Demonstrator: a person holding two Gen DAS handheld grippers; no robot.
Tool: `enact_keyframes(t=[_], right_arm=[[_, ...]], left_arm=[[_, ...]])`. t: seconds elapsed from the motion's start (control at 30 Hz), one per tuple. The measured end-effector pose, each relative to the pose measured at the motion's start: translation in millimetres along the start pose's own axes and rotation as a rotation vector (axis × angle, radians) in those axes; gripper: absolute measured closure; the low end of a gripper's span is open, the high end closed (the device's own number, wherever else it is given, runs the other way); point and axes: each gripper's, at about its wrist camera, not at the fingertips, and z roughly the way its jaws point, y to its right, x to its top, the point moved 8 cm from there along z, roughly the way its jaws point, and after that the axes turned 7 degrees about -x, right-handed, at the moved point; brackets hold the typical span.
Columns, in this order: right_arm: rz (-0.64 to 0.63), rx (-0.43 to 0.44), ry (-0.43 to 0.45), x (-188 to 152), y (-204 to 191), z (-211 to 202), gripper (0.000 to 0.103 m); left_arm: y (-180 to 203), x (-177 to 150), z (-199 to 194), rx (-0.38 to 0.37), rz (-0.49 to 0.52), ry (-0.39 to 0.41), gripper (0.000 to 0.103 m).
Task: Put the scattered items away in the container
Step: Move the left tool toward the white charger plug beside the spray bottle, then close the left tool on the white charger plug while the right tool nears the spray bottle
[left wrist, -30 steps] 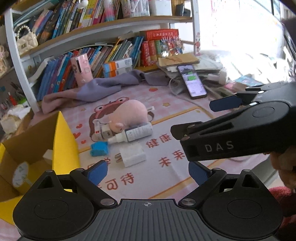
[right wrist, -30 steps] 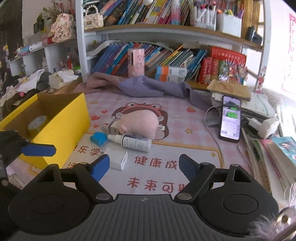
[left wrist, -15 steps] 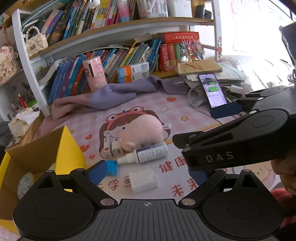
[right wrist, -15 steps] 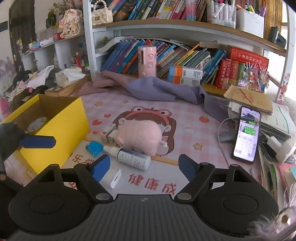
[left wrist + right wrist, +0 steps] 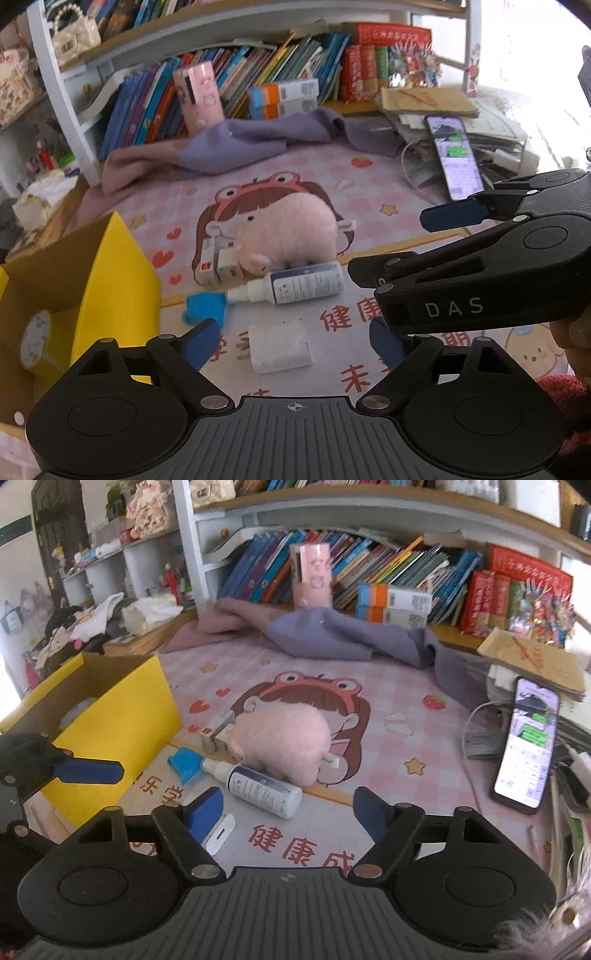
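A pink plush pig [image 5: 291,229] [image 5: 282,738] lies mid-mat. In front of it lie a white spray bottle [image 5: 295,286] [image 5: 258,788], a blue cap [image 5: 203,308] [image 5: 184,764], a white charger plug [image 5: 279,349] [image 5: 221,833] and two small boxes [image 5: 218,260] [image 5: 218,731]. The yellow cardboard box [image 5: 110,280] [image 5: 122,716] stands open at the left. My left gripper [image 5: 295,341] is open and empty above the plug. My right gripper [image 5: 288,808] is open and empty near the bottle; it also shows in the left wrist view [image 5: 436,236].
A purple cloth [image 5: 236,147] lies at the back below shelves of books [image 5: 369,568]. A lit phone [image 5: 454,155] [image 5: 528,742] leans on stacked papers at the right with a cable beside it. A round white item [image 5: 35,338] sits inside the yellow box.
Both grippers have moved forward toward the pile of items; the plush, bottle and plug look larger and nearer. Both stay open and nothing has been picked up.
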Motion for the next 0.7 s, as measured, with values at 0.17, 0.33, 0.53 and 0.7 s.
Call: enact_keyframes(t=[0.17,0.33,0.53,0.7], right_arm=[[-0.025,0.046,-0.064,-2.4,0.5,18.5,0.035],[-0.055,0.095,-0.114,-6.5,-4.0,34.0,0.041],[-0.103,0.125,-0.146,-5.9,-10.1,53.9,0.041],[-0.141,0.132,-0.184,-4.9,-11.4,70.9,0.041]], left_arm=[[-8.3,-4.7,12.3,0.021,-0.074,-0.038,0.018],[-19.1,-13.3,26.3,0.043,-0.148,-0.079,0.023],[-31.5,-20.0,45.1,0.049,-0.233,-0.115,0.024],[-31.7,-19.6,51.5,0.054,-0.268,-0.105,0.024]])
